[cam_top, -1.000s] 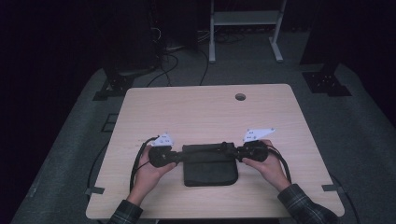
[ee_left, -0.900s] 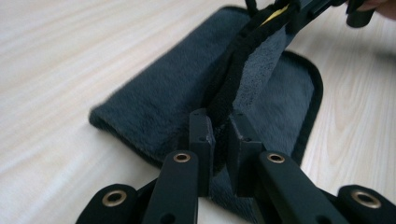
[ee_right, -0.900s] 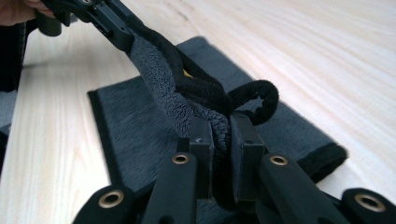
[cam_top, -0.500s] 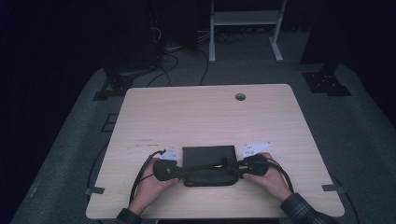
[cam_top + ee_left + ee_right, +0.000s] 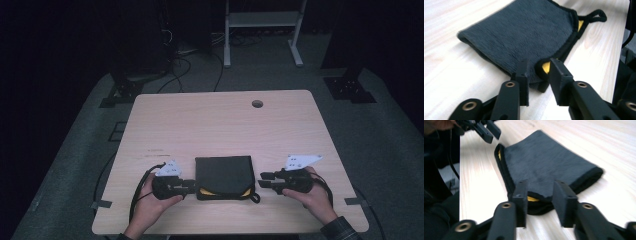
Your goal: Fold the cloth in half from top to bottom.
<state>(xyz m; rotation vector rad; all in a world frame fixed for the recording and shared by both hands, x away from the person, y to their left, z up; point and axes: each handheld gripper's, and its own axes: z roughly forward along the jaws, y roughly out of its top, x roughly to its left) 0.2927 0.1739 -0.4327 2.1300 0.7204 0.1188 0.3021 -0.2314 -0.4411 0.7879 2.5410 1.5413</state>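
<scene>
The folded dark cloth (image 5: 223, 176) looks soft, light and floppy on the tabletop (image 5: 215, 125); its bound near corners offer the best hold. Left tool (image 5: 189, 186) and right tool (image 5: 264, 180), jaws just opening, stand released beside it.

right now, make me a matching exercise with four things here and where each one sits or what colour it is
Things:
1. cloth
2. left gripper
3. right gripper
4. hole

Descriptions:
A. far part of the table, near its edge
B. dark grey, folded, yellow showing at the near edge
C. at the cloth's left side, jaws apart
D. right of the cloth, jaws apart, off the cloth

Pairs: 1-B, 2-C, 3-D, 4-A
</scene>
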